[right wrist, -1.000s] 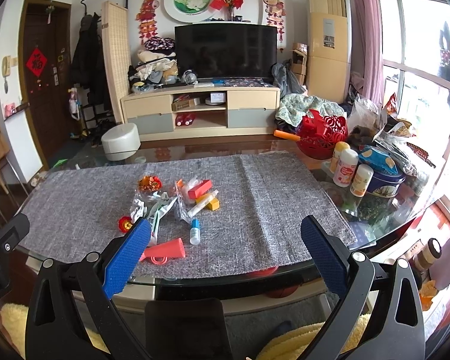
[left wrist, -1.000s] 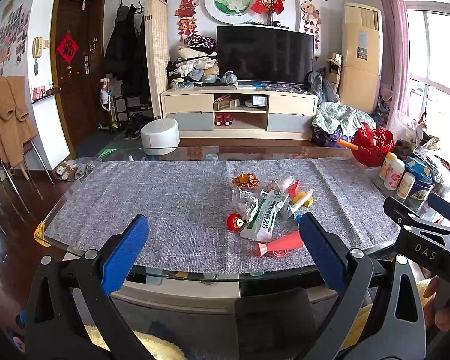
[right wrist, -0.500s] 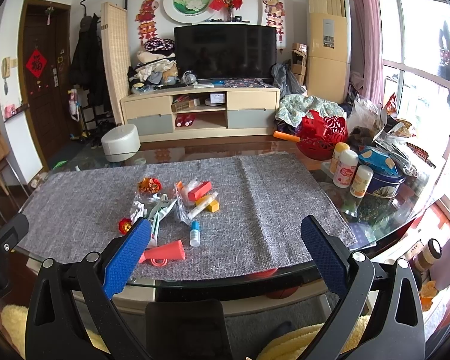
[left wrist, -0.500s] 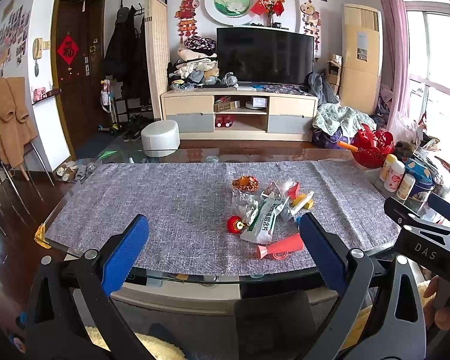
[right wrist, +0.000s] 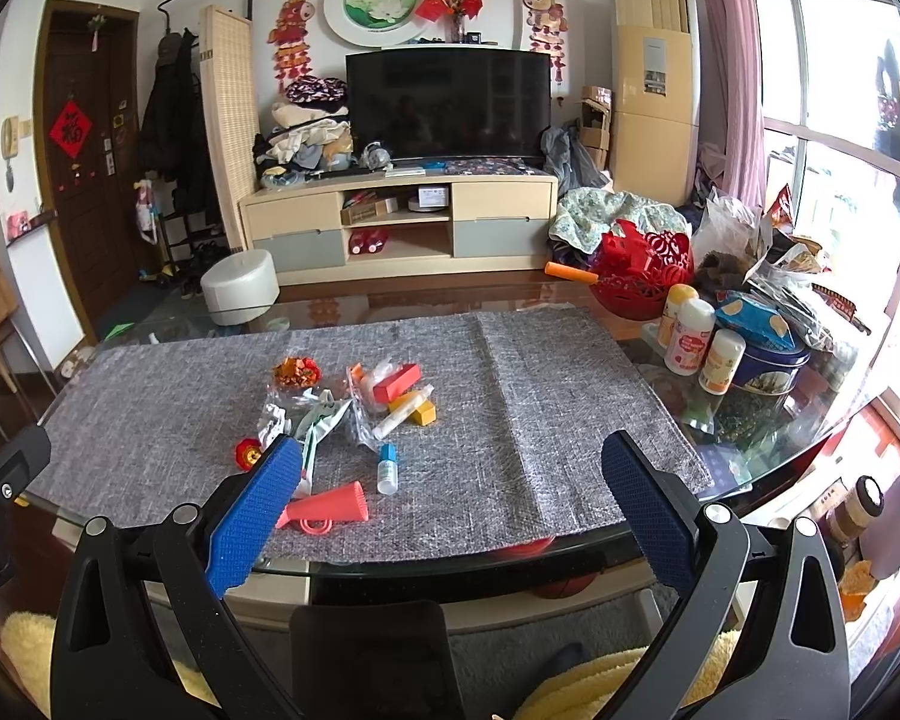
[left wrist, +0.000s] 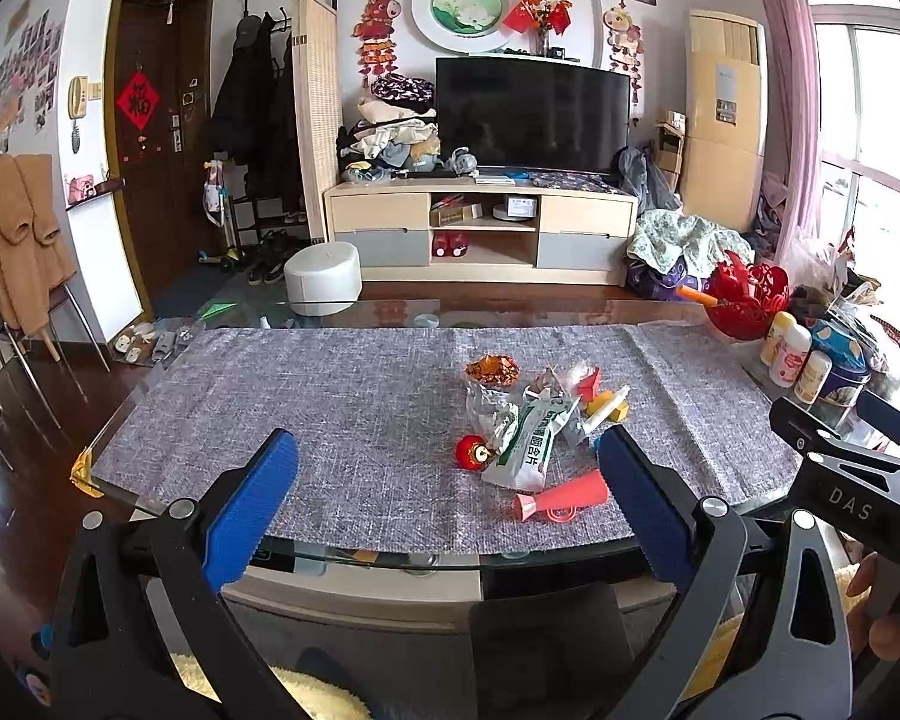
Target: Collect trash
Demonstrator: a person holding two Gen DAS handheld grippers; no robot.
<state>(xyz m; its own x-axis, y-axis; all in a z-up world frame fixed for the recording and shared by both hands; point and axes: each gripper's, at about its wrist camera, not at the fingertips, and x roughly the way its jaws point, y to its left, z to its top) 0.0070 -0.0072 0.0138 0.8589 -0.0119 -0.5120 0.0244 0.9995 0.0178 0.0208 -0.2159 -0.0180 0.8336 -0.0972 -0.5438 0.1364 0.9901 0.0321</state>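
The left gripper (left wrist: 447,477) hangs over the near edge of the glass table (left wrist: 150,384), jaws wide apart and holding nothing. A grey cloth (left wrist: 306,396) covers most of the tabletop. The trash sits in one loose pile on the cloth, ahead of the left gripper and toward its right finger. Going left to right through the pile in the left view: a small red ball (left wrist: 471,452), a crumpled orange wrapper (left wrist: 492,369) farther back, a white and green packet (left wrist: 531,441) lying flat, a pink horn (left wrist: 561,495) nearest the table edge, then a red block (left wrist: 588,384) and a white tube (left wrist: 607,408) resting over a yellow block (right wrist: 421,411). In the right view a small dropper bottle (right wrist: 386,468) lies just beside the horn, and clear plastic wrap (right wrist: 285,411) is bunched under the packet. The right gripper (right wrist: 450,480) is also over the near edge, jaws wide apart and empty, with the pile ahead of its left finger. Further right stand a red basket (right wrist: 642,276), three white bottles (right wrist: 687,339) and a blue tin (right wrist: 765,363).
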